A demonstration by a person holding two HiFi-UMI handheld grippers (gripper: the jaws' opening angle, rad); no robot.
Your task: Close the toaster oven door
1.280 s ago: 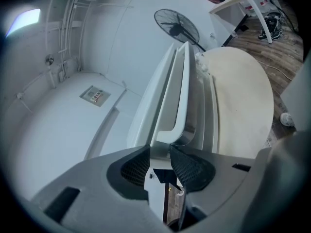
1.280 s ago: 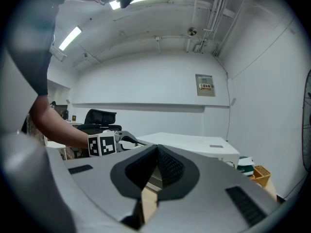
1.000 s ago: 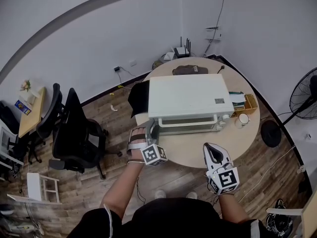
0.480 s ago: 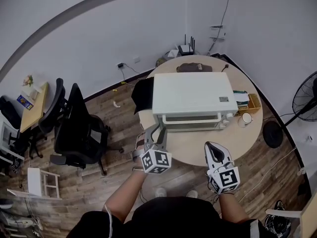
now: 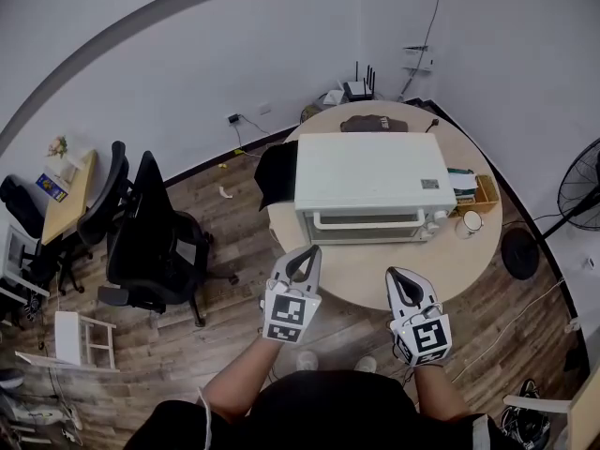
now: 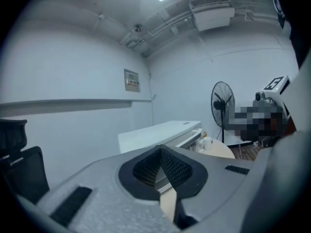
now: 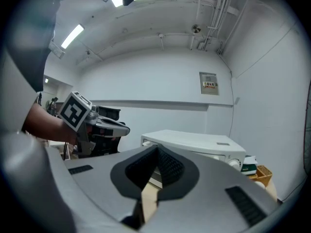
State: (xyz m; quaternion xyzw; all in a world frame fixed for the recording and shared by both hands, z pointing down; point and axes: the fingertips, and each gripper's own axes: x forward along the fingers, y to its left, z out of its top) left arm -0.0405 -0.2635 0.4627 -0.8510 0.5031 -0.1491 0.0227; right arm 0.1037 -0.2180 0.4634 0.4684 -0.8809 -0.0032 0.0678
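The white toaster oven (image 5: pixel 370 181) stands on the round wooden table (image 5: pixel 366 275), its glass door (image 5: pixel 367 221) upright against the front with the handle bar across the top. My left gripper (image 5: pixel 305 256) hovers at the table's near edge, in front of the oven's left corner, shut with nothing between its jaws. My right gripper (image 5: pixel 398 275) hangs beside it over the near edge, also shut and empty. In the left gripper view the pads (image 6: pixel 171 169) meet, with the oven (image 6: pixel 155 132) beyond. The right gripper view shows its pads (image 7: pixel 167 168) together, the oven (image 7: pixel 194 142) ahead, and the left gripper (image 7: pixel 104 125) at the left.
A white mug (image 5: pixel 466 221) and a wooden box (image 5: pixel 483 193) sit right of the oven. A dark bag (image 5: pixel 375 125) lies behind it and a black cloth (image 5: pixel 275 176) hangs at its left. Office chairs (image 5: pixel 141 242) stand left of the table, a fan (image 5: pixel 581 190) right.
My left gripper has drawn back from the oven's front left corner toward me, and its jaws have gone from open to shut. The right gripper has stayed put.
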